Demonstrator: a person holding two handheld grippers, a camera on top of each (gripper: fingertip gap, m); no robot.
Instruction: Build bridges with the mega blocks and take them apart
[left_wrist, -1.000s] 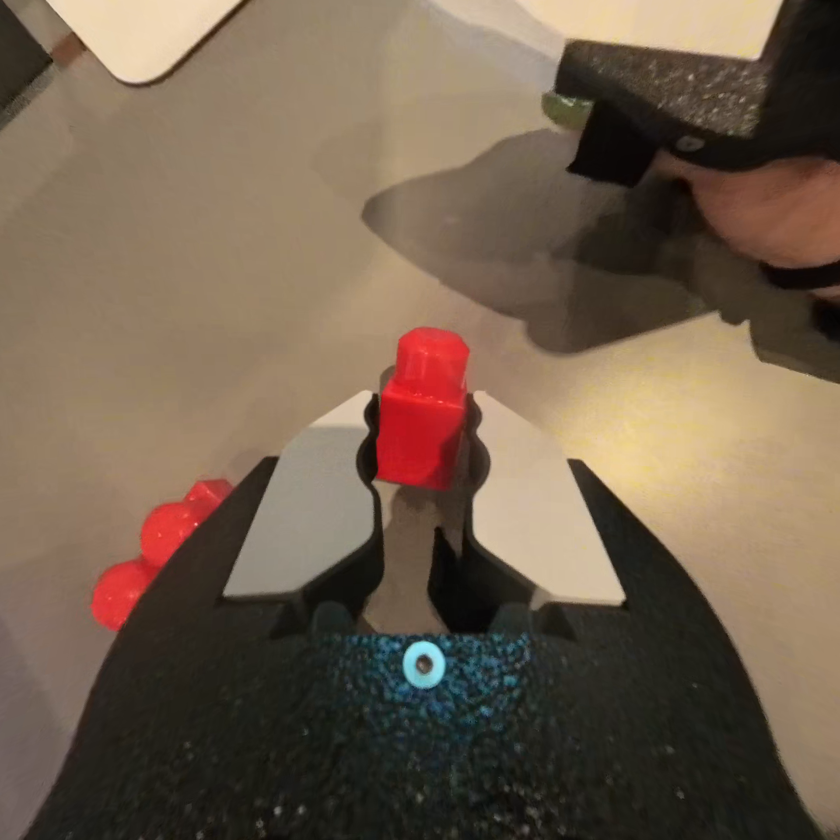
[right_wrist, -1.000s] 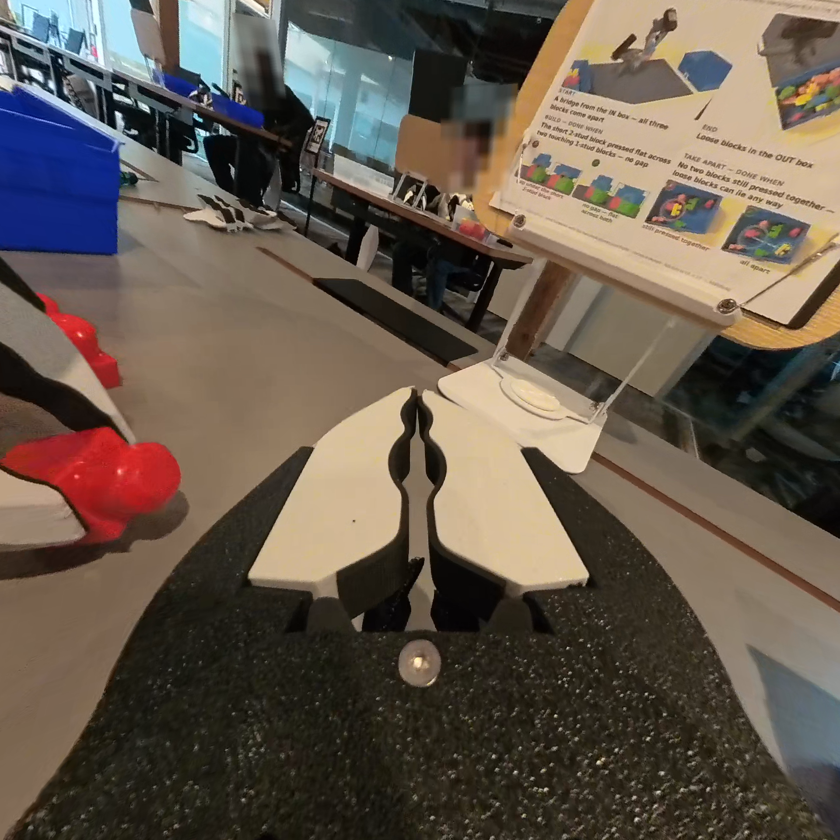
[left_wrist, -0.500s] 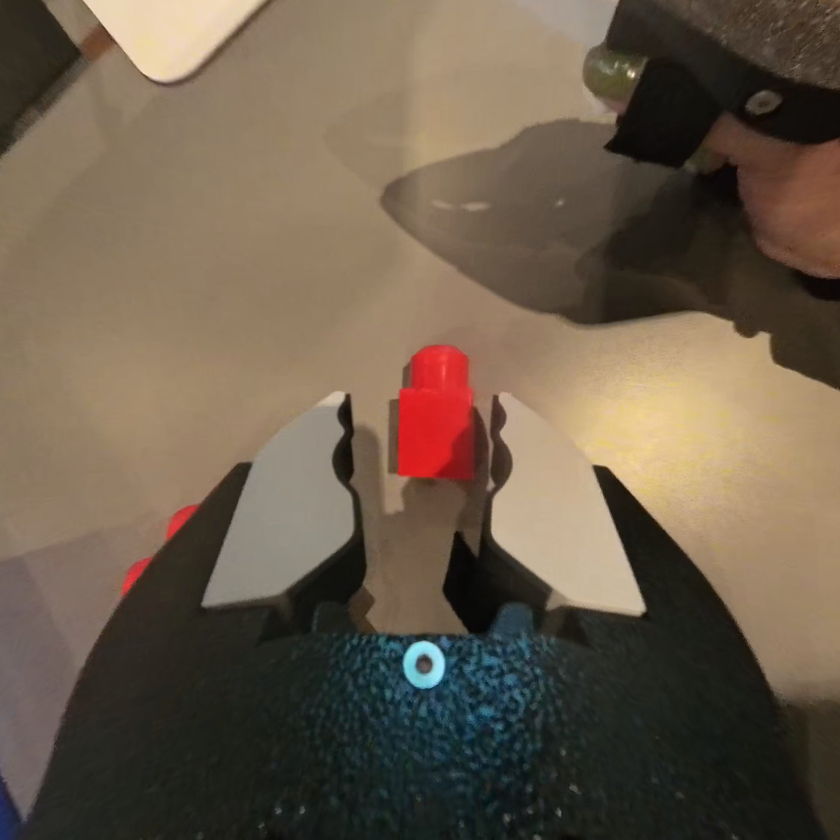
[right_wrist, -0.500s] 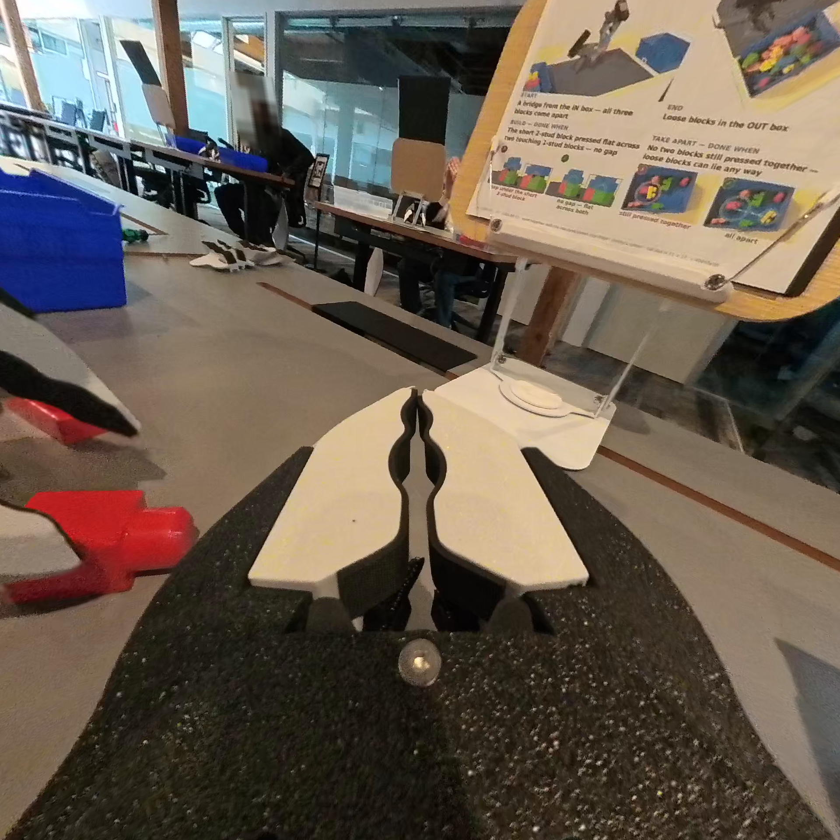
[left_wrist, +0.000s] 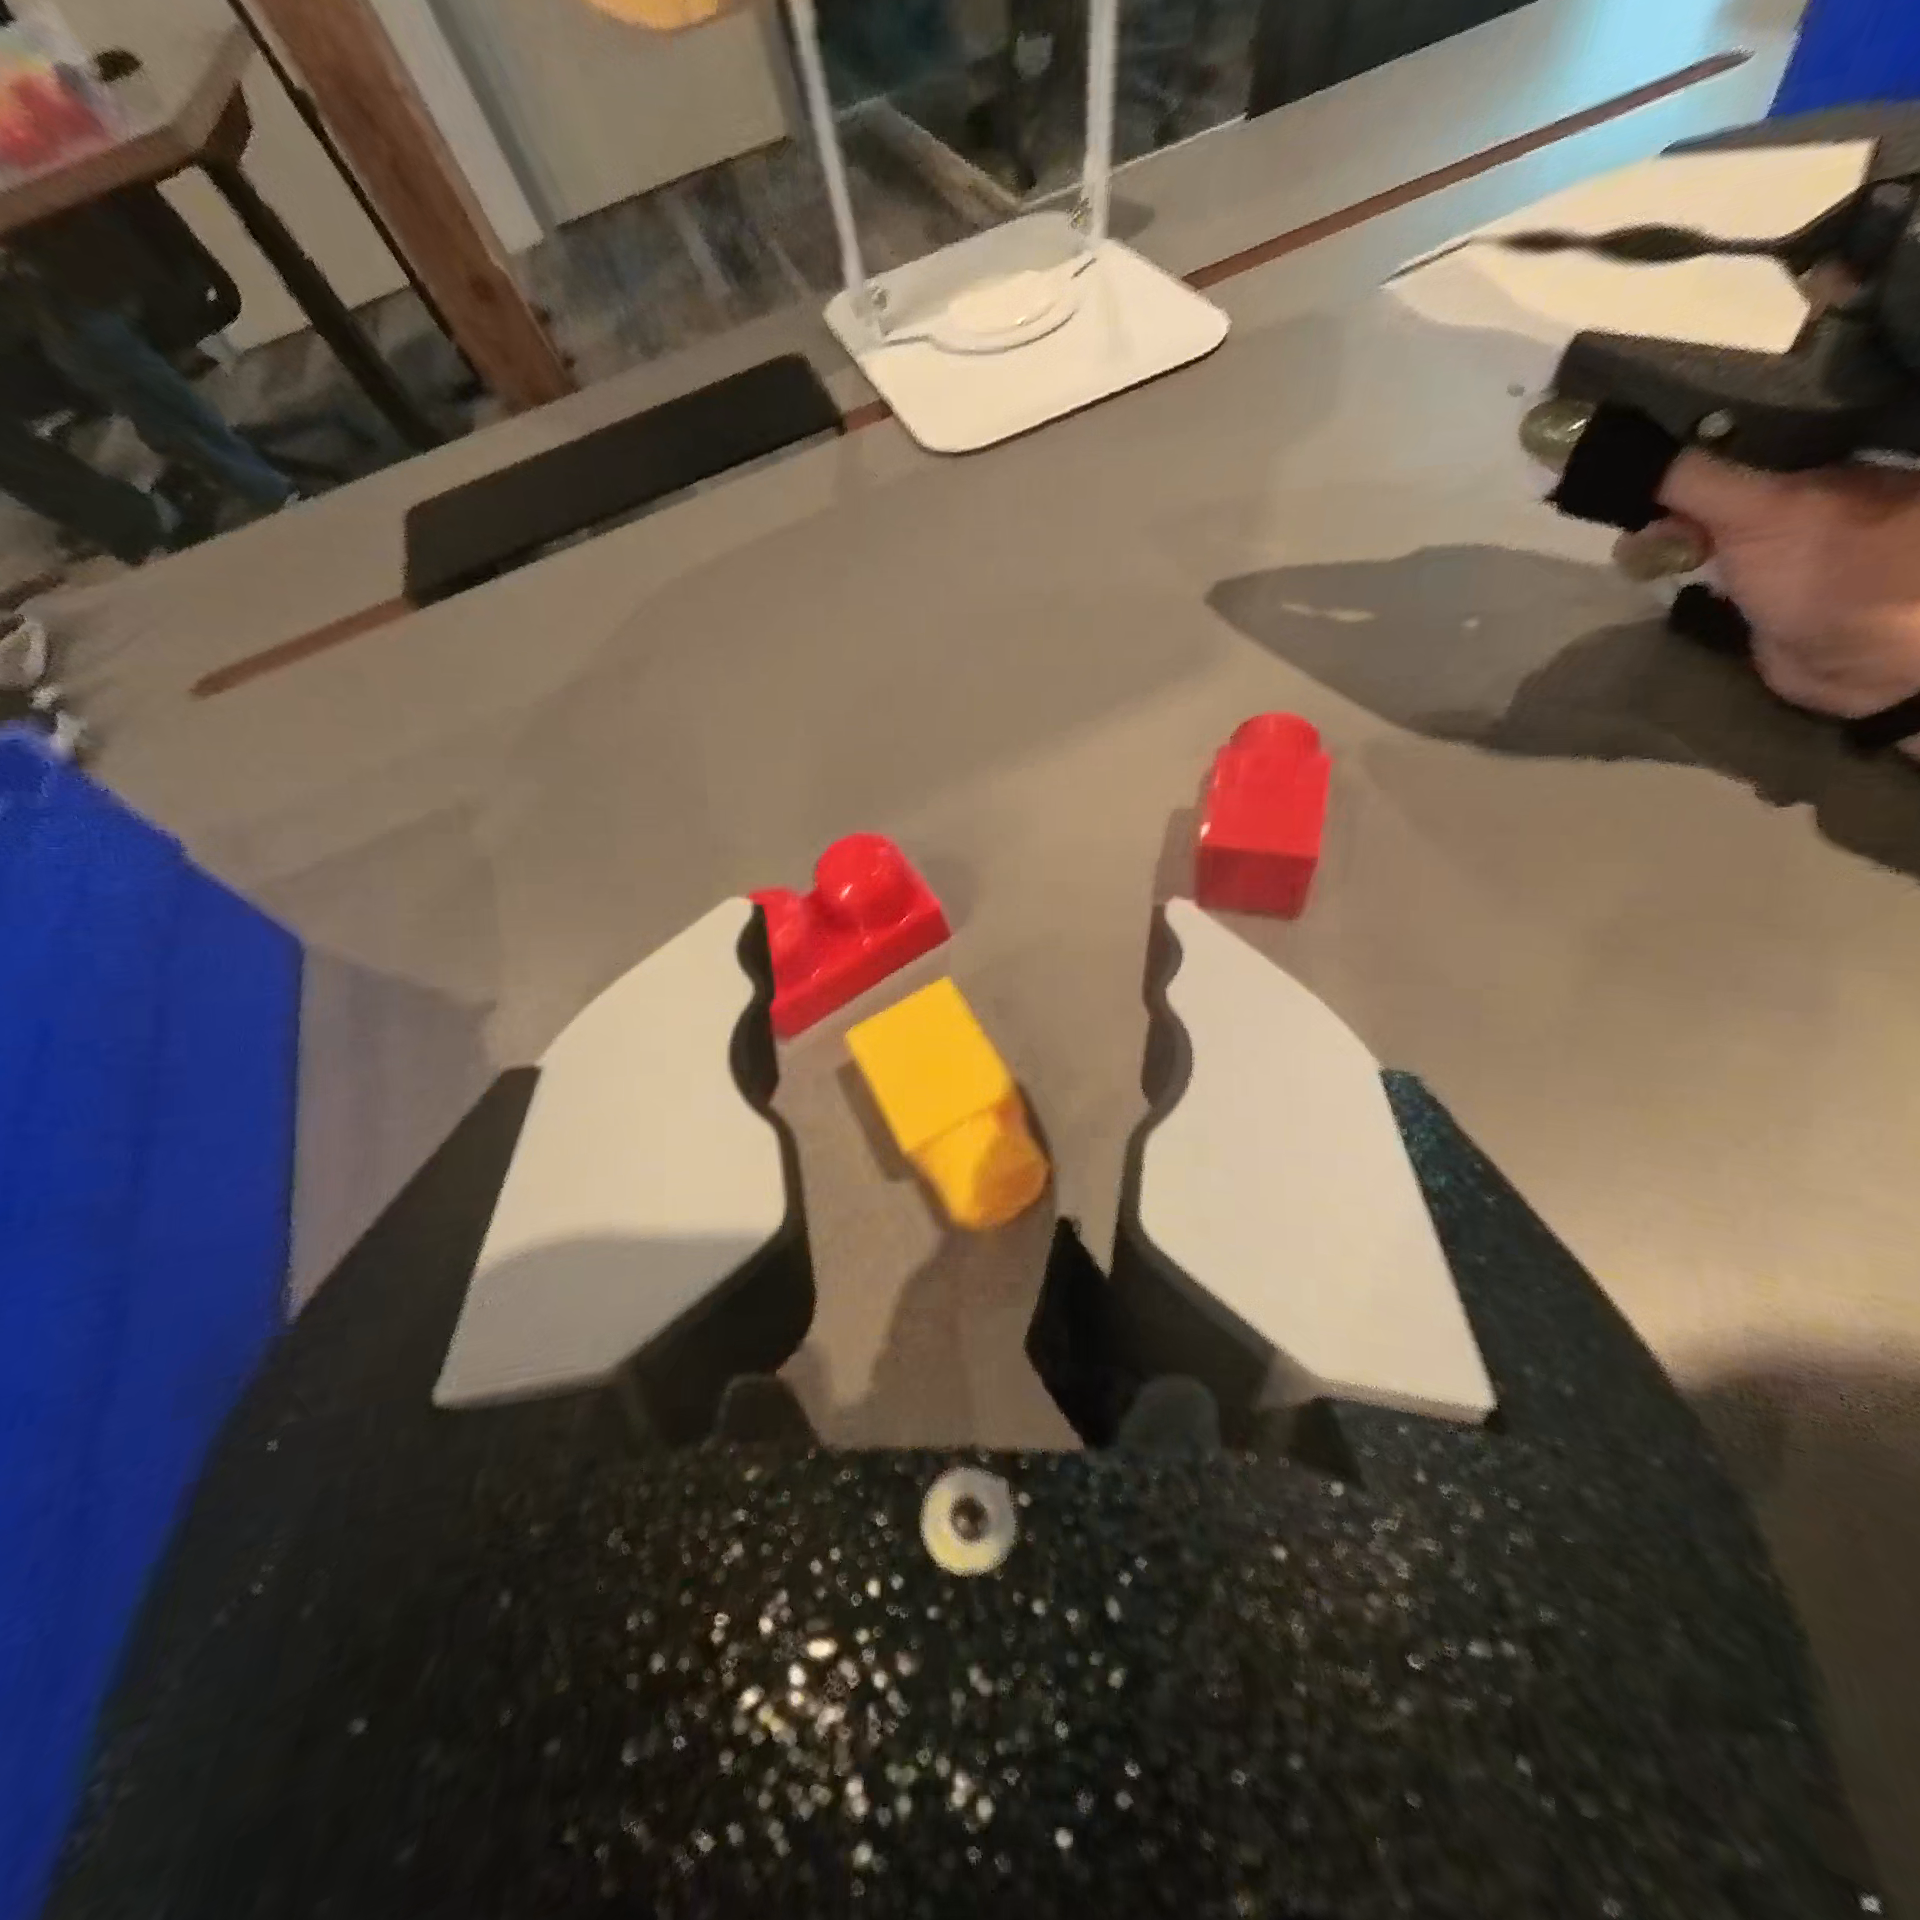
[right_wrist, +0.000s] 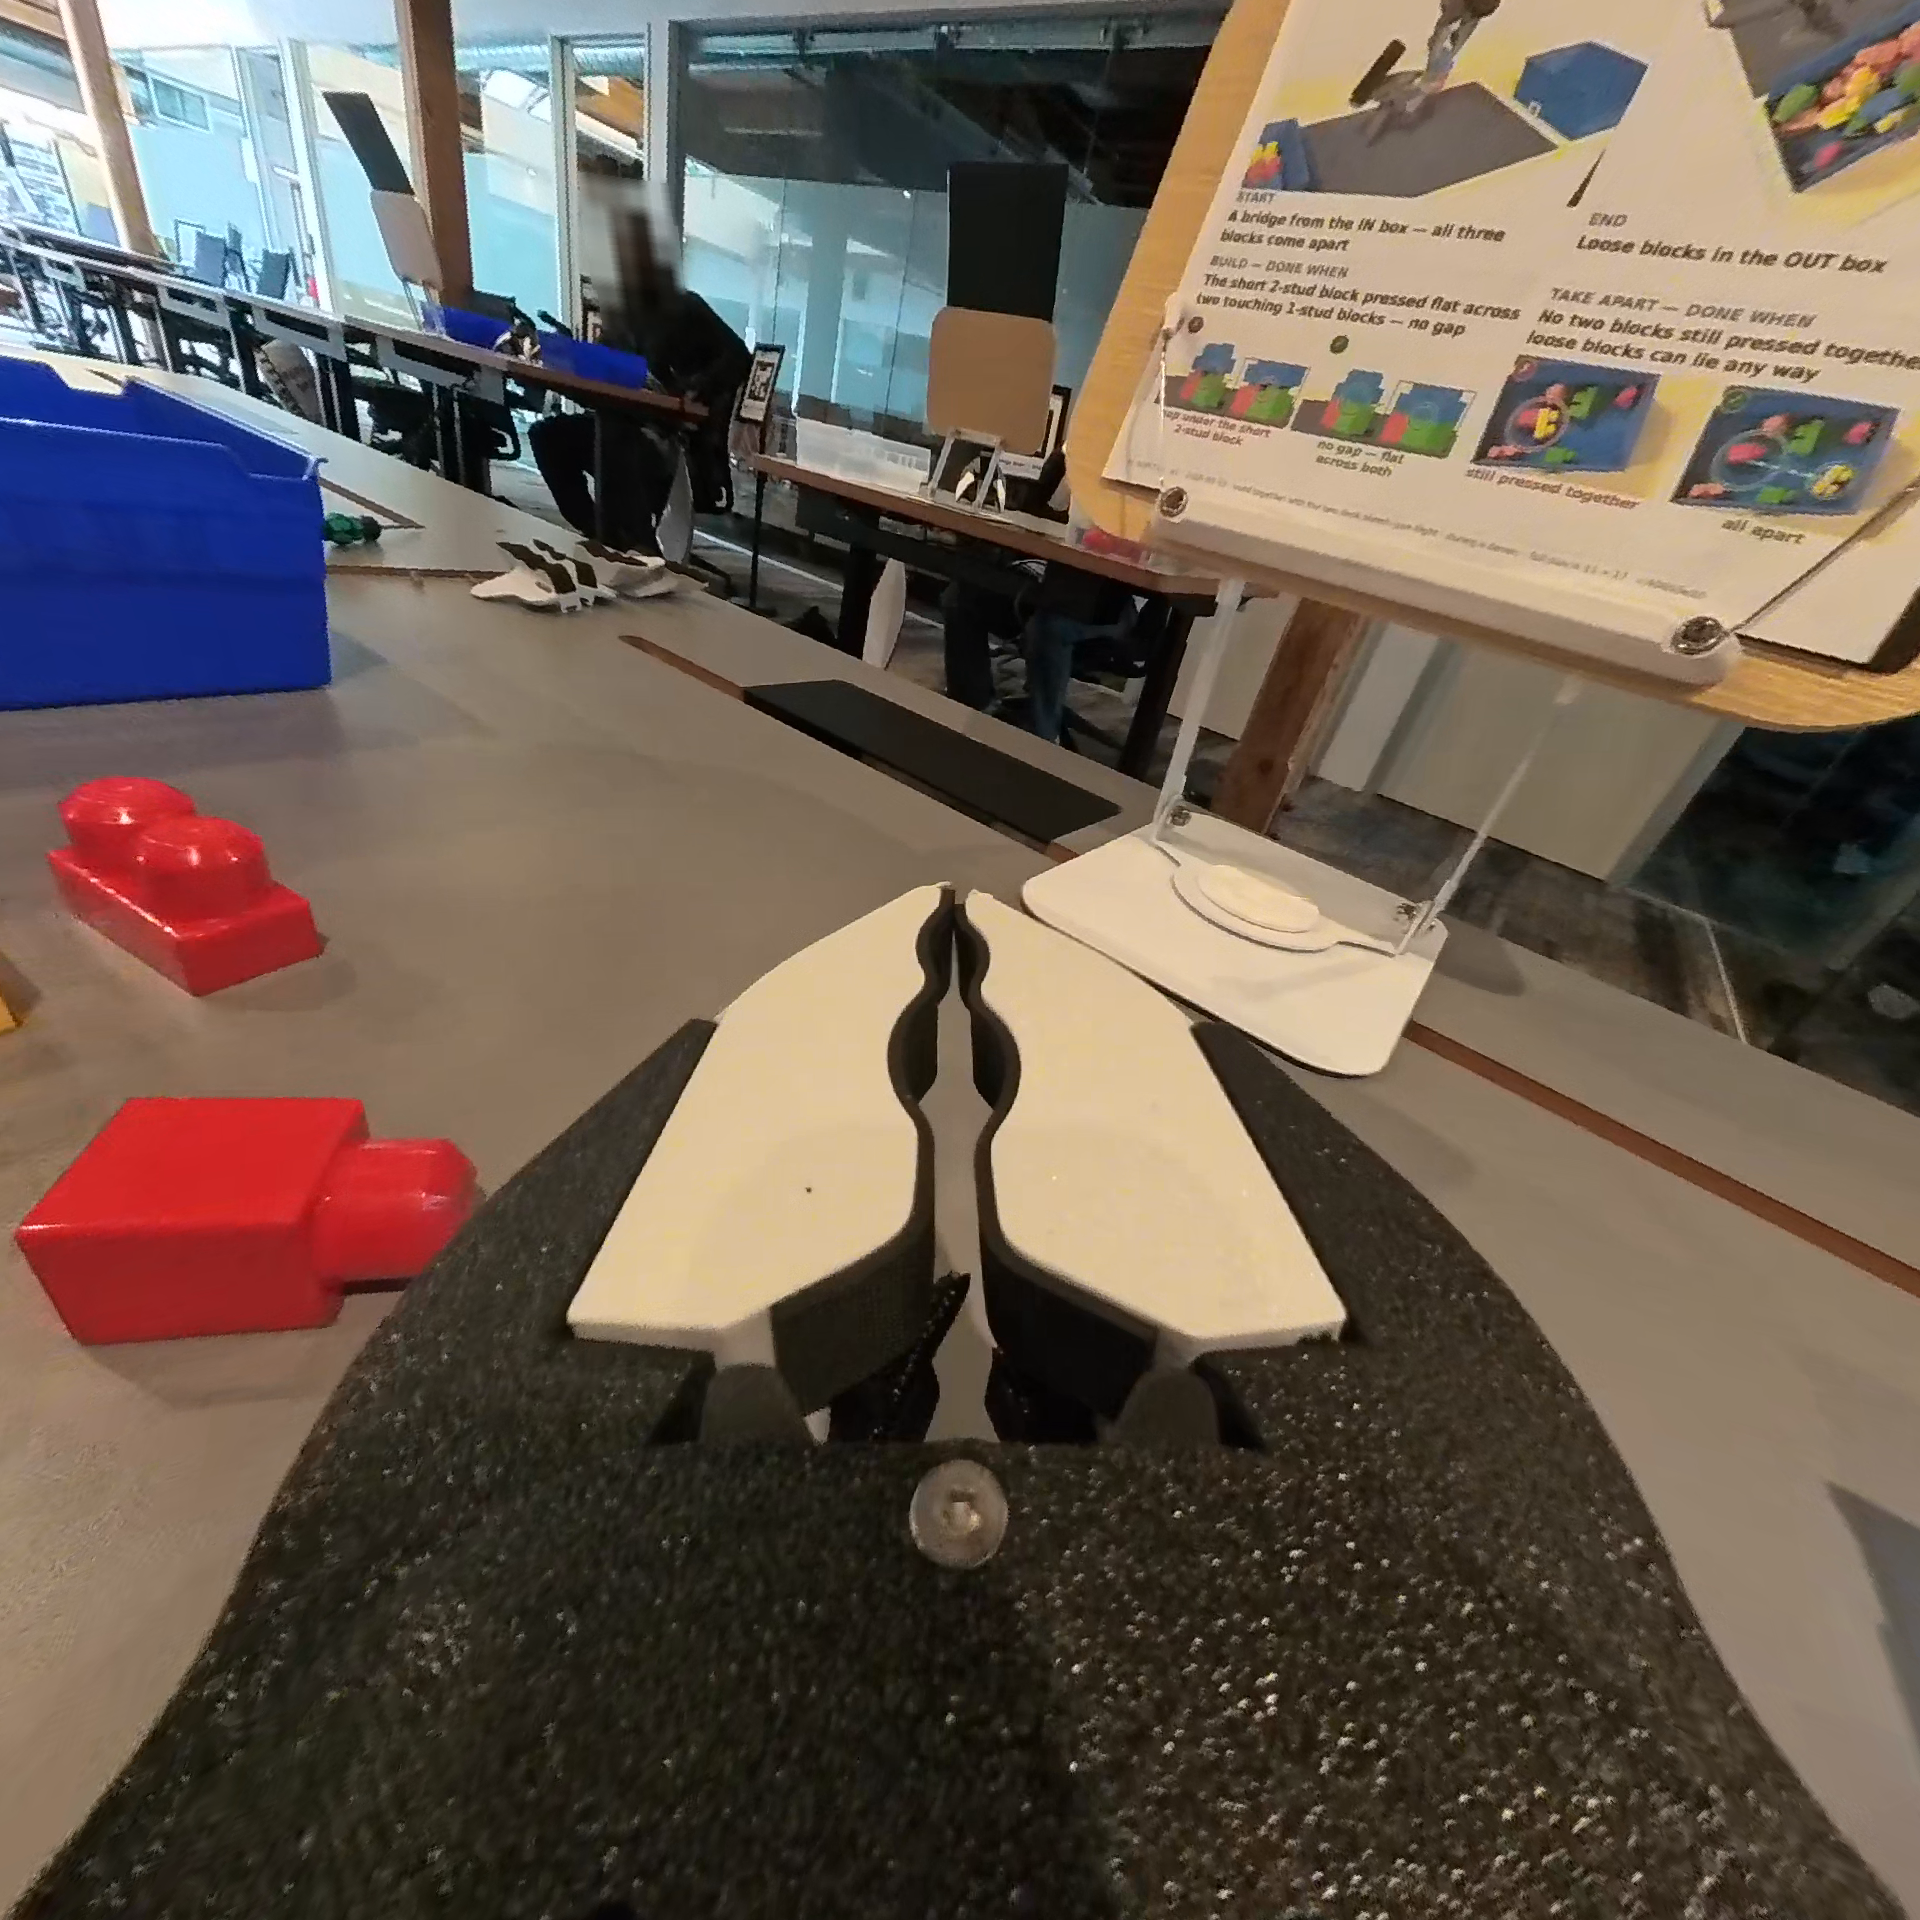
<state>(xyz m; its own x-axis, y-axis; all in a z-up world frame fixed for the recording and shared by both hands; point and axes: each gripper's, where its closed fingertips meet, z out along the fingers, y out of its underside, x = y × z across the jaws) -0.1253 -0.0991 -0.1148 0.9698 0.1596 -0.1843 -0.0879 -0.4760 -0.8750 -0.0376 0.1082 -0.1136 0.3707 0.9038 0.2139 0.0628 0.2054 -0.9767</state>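
My left gripper (left_wrist: 956, 925) is open and empty above the grey table. A yellow one-stud block (left_wrist: 951, 1107) lies on its side between its fingers. A flat red two-stud block (left_wrist: 847, 940) sits just beyond, by the left fingertip. A red one-stud block (left_wrist: 1262, 821) lies on its side past the right fingertip. In the right wrist view the red one-stud block (right_wrist: 218, 1210) and the flat red block (right_wrist: 177, 899) lie to the left of my right gripper (right_wrist: 954, 904), which is shut and empty. The right gripper also shows in the left wrist view (left_wrist: 1704, 249).
A blue bin (right_wrist: 145, 540) stands at the left and shows as a blue edge (left_wrist: 114, 1143) in the left wrist view. A white stand base (right_wrist: 1247, 935) carrying an instruction board (right_wrist: 1538, 312) sits at the far table edge. A black strip (left_wrist: 613, 478) lies near that edge. Across from one pair of fingers to the other is roughly 25 cm.
My left gripper let go of the red one-stud block, opened wide and drew back to the left. It is now over the yellow block. The right gripper stayed shut.
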